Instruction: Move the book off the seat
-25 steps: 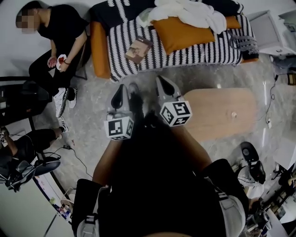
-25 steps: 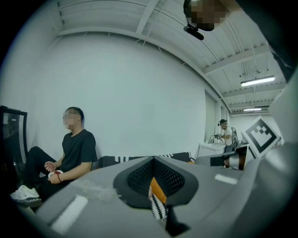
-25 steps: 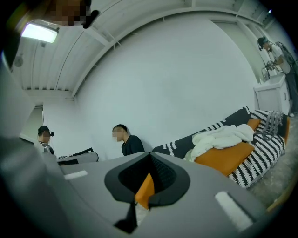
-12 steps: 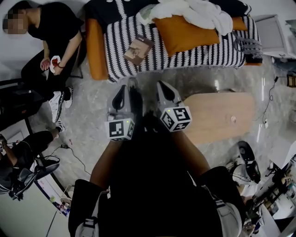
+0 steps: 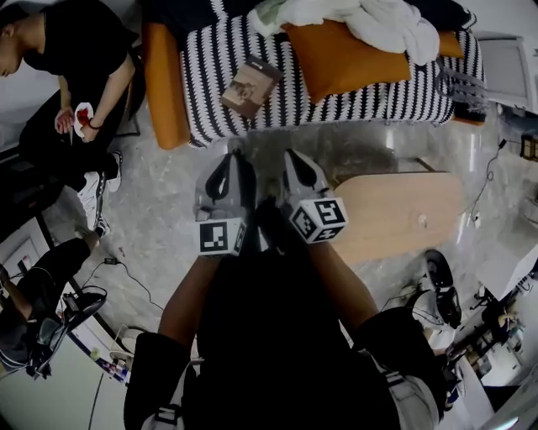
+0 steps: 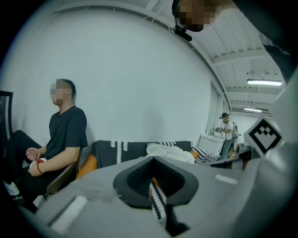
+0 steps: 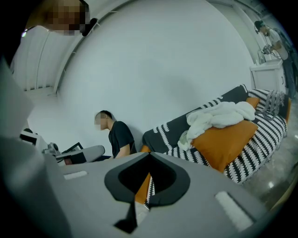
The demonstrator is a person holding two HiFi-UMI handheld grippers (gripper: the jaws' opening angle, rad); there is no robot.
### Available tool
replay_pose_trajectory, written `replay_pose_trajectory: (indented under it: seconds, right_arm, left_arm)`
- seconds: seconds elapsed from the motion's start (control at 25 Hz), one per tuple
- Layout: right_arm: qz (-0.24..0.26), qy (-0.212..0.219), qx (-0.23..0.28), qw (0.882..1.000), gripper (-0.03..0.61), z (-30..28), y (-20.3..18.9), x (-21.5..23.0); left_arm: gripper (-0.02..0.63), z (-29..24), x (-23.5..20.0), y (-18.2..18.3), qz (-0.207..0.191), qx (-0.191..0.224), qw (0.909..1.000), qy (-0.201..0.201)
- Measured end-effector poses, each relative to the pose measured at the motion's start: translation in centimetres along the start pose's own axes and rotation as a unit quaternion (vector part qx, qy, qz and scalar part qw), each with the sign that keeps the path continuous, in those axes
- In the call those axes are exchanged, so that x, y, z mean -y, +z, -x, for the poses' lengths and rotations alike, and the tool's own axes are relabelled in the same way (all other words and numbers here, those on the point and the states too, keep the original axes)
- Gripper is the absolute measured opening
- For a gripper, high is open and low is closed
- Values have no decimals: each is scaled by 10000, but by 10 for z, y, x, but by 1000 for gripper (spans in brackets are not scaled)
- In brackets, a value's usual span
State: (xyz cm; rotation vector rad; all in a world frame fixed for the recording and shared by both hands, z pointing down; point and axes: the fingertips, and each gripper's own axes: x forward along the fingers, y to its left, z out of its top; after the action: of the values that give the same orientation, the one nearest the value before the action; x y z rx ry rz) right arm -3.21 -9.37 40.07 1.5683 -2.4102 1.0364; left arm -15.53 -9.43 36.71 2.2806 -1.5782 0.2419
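Nothing of the task is done yet, as far as the views show: the book (image 5: 251, 86) lies flat and slightly askew on the striped seat (image 5: 370, 97) of the sofa, toward its left end, near the orange armrest (image 5: 162, 84) and apart from the orange cushion (image 5: 353, 52) and the white blanket (image 5: 370, 18) heaped further right; nothing rests on the book and nothing touches it; the left gripper (image 5: 229, 156) and the right gripper (image 5: 291, 156) hang side by side over the marbled floor (image 5: 160, 218), both pointing toward the sofa, their tips short of its front edge and apart from the book; in each gripper's own view the jaws are brought together at the tips with nothing between them, only the striped cover and an orange patch showing through the gap behind; so I judge this the approach, with the whole job left: reaching the seat, parting the jaws of at least one gripper, taking the book by an edge, lifting it and setting it down somewhere off the seat; the wooden table (image 5: 403, 214) just right of the grippers looks a likely place, though that is only a guess; a seated person (image 5: 67, 76) is at the left, clear of the path to the book.
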Motion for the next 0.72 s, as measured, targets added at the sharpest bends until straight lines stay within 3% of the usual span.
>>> replay_pose_trajectory:
  seconds: [0.6,0.72]
  right_arm:
    - [-352,-344,-547,9973,15,-93,-71,55]
    - [-493,-438,-635,9958,67,-111,-90,71]
  left_arm:
    - [6,-70,-47,-72,514,-382,9979,62]
    - [6,-81,-55,-89,539,-437,9976,21]
